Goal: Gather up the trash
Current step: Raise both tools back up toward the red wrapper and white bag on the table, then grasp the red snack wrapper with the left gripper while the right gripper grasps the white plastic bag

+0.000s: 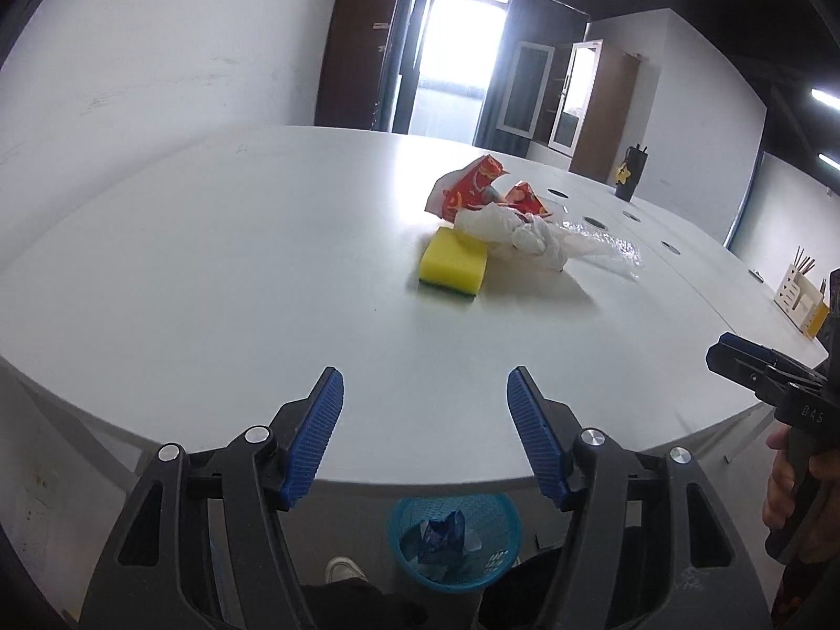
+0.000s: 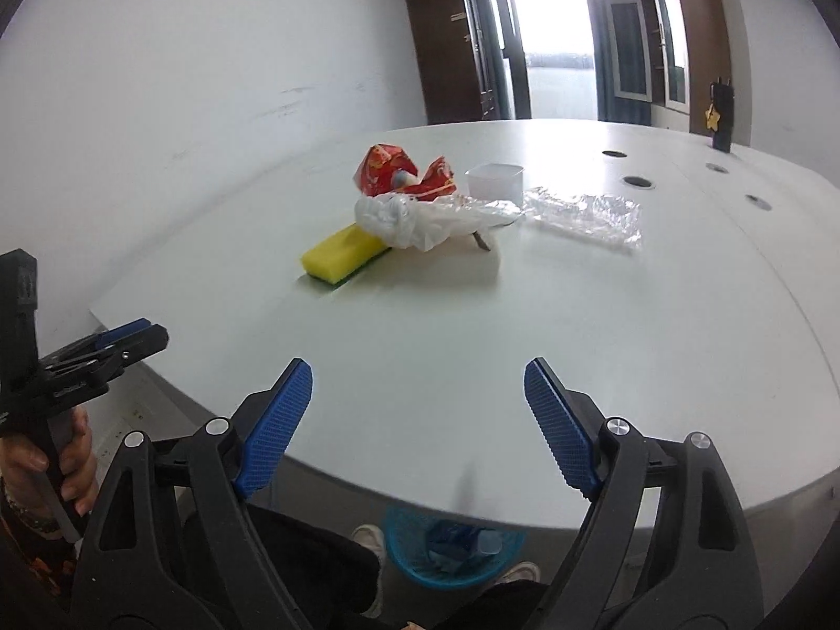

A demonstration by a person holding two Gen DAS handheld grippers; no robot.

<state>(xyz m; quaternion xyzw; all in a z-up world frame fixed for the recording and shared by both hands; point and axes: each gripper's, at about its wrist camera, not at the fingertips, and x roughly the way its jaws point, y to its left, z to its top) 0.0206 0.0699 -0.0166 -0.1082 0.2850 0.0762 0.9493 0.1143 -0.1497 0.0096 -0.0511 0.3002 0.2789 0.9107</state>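
Observation:
A pile of trash lies on the white table (image 1: 210, 273): a red printed wrapper (image 1: 475, 186) (image 2: 391, 170), a crumpled white plastic bag (image 1: 517, 233) (image 2: 415, 218) and a clear plastic film (image 1: 609, 249) (image 2: 588, 218). A yellow sponge (image 1: 454, 262) (image 2: 344, 252) lies against the bag. A blue bin (image 1: 454, 543) (image 2: 451, 551) stands on the floor under the near table edge, with blue trash in it. My left gripper (image 1: 425, 383) is open and empty over the near edge. My right gripper (image 2: 417, 375) is open and empty, also at the near edge.
A clear plastic tub (image 2: 493, 181) stands behind the pile. Round cable holes (image 2: 638, 181) dot the table's right side. A dark bottle (image 1: 630, 173) and a wooden holder (image 1: 800, 296) stand at the far right. A white wall runs along the left.

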